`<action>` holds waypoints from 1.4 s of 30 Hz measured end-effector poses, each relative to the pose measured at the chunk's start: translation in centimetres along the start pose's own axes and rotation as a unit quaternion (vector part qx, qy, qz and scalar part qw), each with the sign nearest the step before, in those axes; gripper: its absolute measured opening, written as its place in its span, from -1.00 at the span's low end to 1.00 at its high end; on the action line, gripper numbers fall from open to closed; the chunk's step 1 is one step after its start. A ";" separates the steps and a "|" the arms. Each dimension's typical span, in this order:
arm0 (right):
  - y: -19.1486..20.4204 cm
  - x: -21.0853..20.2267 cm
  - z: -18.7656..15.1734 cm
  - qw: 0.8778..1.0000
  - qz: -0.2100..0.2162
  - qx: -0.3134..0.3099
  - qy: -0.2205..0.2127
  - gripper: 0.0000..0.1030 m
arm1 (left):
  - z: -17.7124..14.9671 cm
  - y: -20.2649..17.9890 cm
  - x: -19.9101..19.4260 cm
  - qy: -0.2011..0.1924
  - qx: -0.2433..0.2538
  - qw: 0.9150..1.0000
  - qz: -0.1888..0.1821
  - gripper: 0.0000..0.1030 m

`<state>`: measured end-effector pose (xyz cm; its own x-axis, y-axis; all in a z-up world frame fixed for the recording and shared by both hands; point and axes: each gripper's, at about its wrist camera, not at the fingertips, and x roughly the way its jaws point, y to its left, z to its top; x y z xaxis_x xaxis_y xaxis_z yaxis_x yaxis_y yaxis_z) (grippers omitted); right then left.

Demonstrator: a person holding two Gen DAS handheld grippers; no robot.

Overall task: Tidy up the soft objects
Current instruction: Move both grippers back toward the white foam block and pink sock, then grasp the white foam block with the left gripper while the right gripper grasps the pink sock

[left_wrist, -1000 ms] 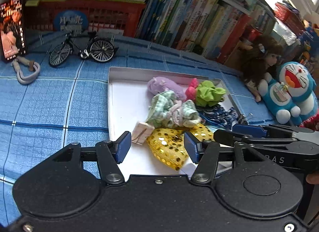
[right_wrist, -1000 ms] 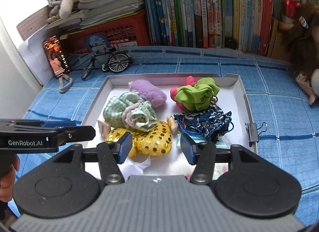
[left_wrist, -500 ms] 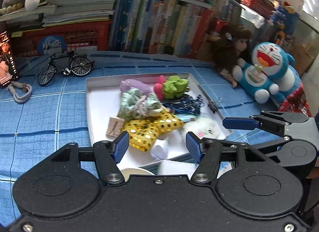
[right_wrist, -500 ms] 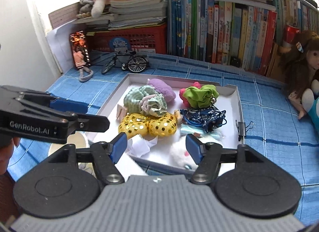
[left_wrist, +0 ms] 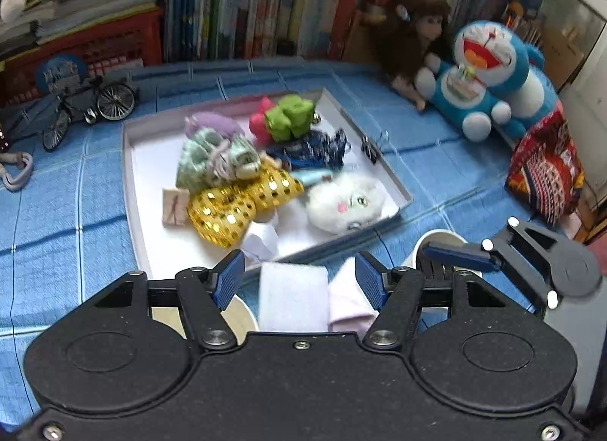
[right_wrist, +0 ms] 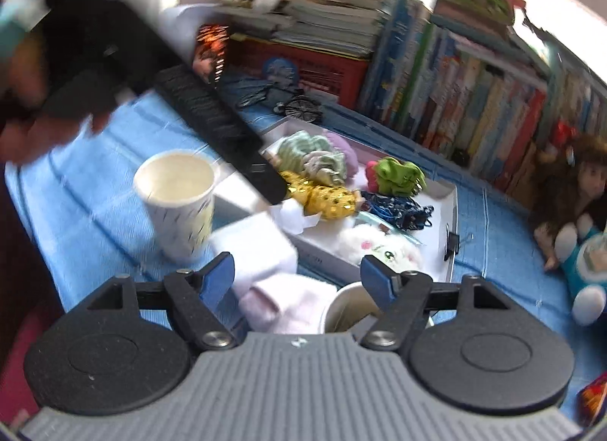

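Observation:
A white tray on the blue cloth holds several soft things: a gold sequin piece, a green scrunchie, a mint scrunchie, a navy scrunchie and a white fluffy toy. The tray also shows in the right wrist view. Folded white and pink socks lie in front of the tray, between two paper cups. My left gripper is open and empty above the socks. My right gripper is open and empty above them too.
A row of books and a red basket stand at the back. A toy bicycle sits at back left. A doll, a Doraemon plush and a patterned bag are at the right.
Both grippers have pulled back and up from the tray, both staying open. The socks and two paper cups have come into view in front of the tray.

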<state>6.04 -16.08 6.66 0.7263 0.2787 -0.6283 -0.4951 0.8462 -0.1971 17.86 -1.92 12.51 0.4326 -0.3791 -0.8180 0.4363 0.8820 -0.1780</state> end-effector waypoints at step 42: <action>7.8 4.2 -4.5 0.983 -0.124 -0.135 -0.029 -0.14 | 0.2 -3.2 7.5 0.095 0.016 0.992 0.083 0.22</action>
<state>3.08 -10.41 -0.93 0.8624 0.1110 -0.4938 -0.4022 0.7427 -0.5354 19.89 -7.60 7.08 0.3458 -0.1669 -0.9234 0.3980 0.9172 -0.0168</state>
